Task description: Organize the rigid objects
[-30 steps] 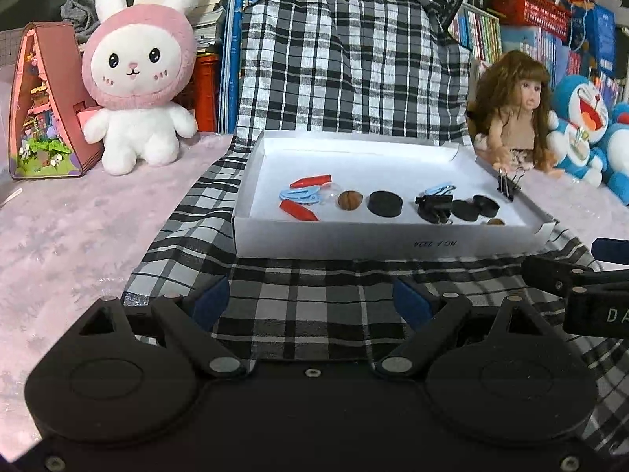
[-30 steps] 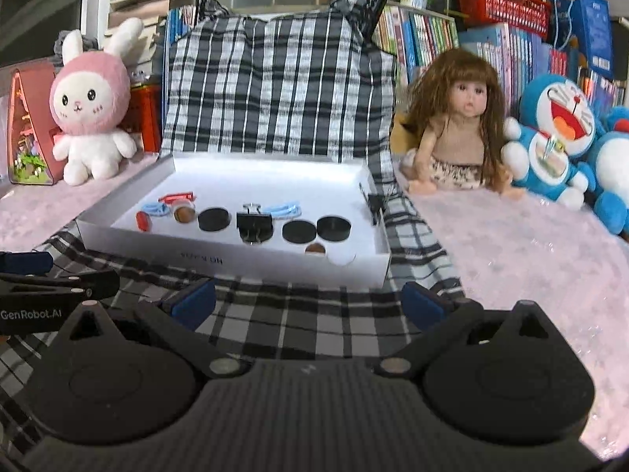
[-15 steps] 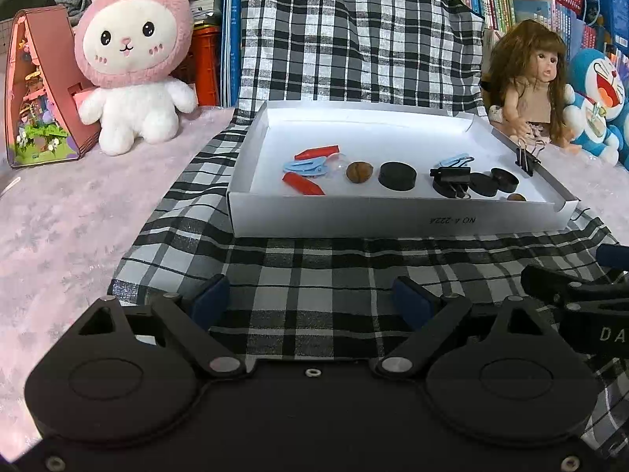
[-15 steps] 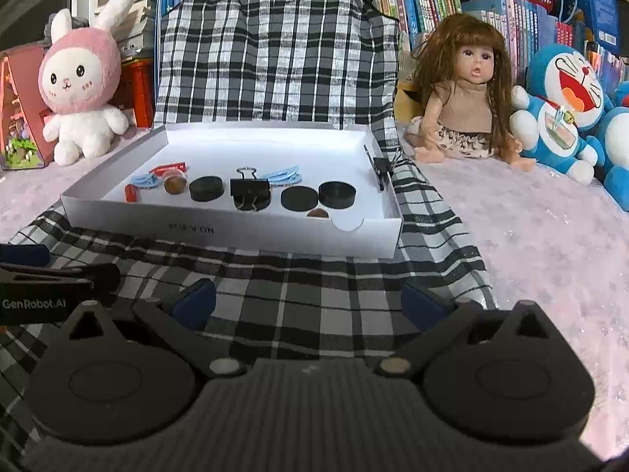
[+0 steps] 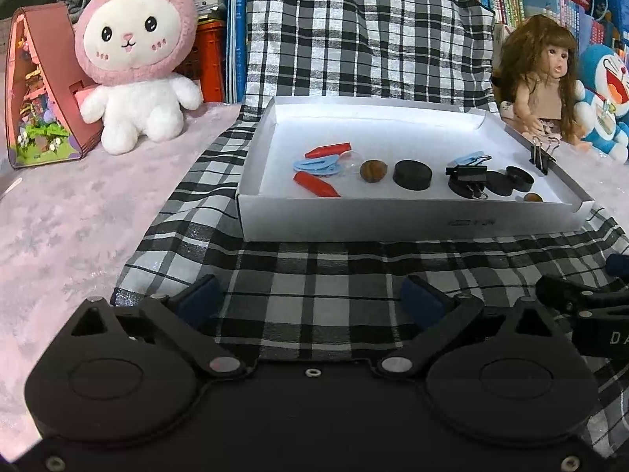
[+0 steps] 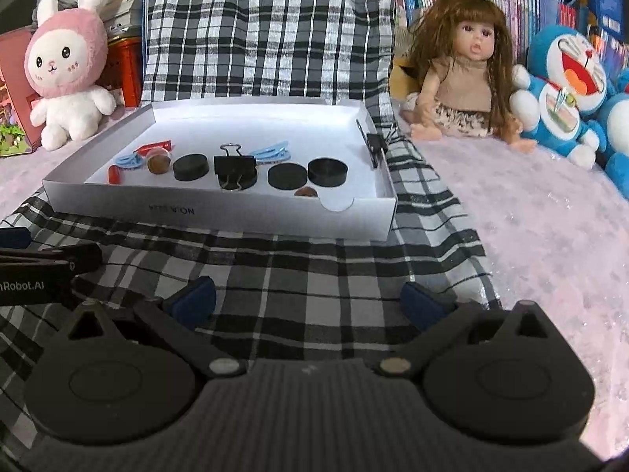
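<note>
A white shallow box [image 5: 409, 220] [image 6: 220, 212] lies on a black-and-white plaid cloth [image 5: 314, 275]. Inside are red pieces [image 5: 314, 184], blue clips [image 5: 314, 165], a brown nut [image 5: 372, 171], black discs [image 5: 412, 174] [image 6: 190, 167] and a black binder clip [image 5: 468, 175] [image 6: 234, 167]. Another binder clip [image 5: 541, 155] is clipped on the box's right wall. My left gripper [image 5: 310, 299] is open and empty above the cloth in front of the box. My right gripper [image 6: 308, 299] is open and empty beside it.
A pink-and-white plush rabbit [image 5: 135, 59] and a small model house [image 5: 39, 90] stand at the back left. A doll [image 6: 464, 74] and blue plush cats [image 6: 570, 90] sit at the back right. Books line the back. The pink tablecloth [image 6: 550, 216] lies to the right.
Both grippers have risen and tilted down, so the box sits lower and larger in view. Both stay open and empty. Nothing in the box has moved.
</note>
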`<state>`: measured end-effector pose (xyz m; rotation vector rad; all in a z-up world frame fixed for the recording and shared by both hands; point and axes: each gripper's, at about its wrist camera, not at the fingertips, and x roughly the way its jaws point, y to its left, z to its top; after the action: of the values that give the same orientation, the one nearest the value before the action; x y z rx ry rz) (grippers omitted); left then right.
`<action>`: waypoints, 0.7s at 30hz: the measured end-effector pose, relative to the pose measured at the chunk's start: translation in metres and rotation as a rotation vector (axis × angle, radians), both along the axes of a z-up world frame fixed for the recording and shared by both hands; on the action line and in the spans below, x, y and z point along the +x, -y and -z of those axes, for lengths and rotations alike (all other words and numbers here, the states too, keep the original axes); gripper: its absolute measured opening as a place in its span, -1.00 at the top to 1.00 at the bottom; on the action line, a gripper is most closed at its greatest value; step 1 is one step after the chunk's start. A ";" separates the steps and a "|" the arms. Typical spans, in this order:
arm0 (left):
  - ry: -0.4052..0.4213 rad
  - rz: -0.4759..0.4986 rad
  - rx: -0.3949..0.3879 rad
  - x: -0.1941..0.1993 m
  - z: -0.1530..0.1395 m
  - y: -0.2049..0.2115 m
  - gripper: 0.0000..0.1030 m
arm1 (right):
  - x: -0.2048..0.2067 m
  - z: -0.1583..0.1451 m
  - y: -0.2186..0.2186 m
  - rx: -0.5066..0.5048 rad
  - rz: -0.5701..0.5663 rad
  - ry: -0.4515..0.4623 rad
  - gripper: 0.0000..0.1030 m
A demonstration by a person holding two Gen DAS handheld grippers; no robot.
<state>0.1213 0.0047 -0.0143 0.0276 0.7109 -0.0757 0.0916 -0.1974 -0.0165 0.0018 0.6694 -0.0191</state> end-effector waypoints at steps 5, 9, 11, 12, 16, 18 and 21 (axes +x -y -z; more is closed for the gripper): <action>-0.006 0.001 -0.002 0.001 0.001 -0.001 -1.00 | 0.001 0.001 0.002 0.013 -0.001 -0.004 -1.00; -0.008 0.001 -0.005 0.002 0.001 -0.001 -1.00 | 0.001 0.002 0.002 0.013 -0.001 -0.005 -1.00; -0.008 0.001 -0.002 0.002 0.001 -0.001 -1.00 | 0.001 0.002 0.002 0.014 -0.001 -0.005 -1.00; -0.008 0.001 0.000 0.002 0.002 -0.001 -1.00 | 0.001 0.002 0.002 0.014 -0.001 -0.005 -1.00; -0.008 0.001 0.000 0.002 0.001 -0.001 -1.00 | 0.001 0.002 0.002 0.014 -0.001 -0.005 -1.00; -0.007 0.001 -0.001 0.002 0.002 -0.001 -1.00 | 0.001 0.002 0.002 0.014 -0.001 -0.005 -1.00; -0.007 0.001 -0.001 0.002 0.002 -0.001 -1.00 | 0.001 0.002 0.002 0.013 -0.001 -0.005 -1.00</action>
<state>0.1235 0.0053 -0.0161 0.0266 0.7182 -0.0773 0.0923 -0.1998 -0.0180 0.0144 0.6743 -0.0140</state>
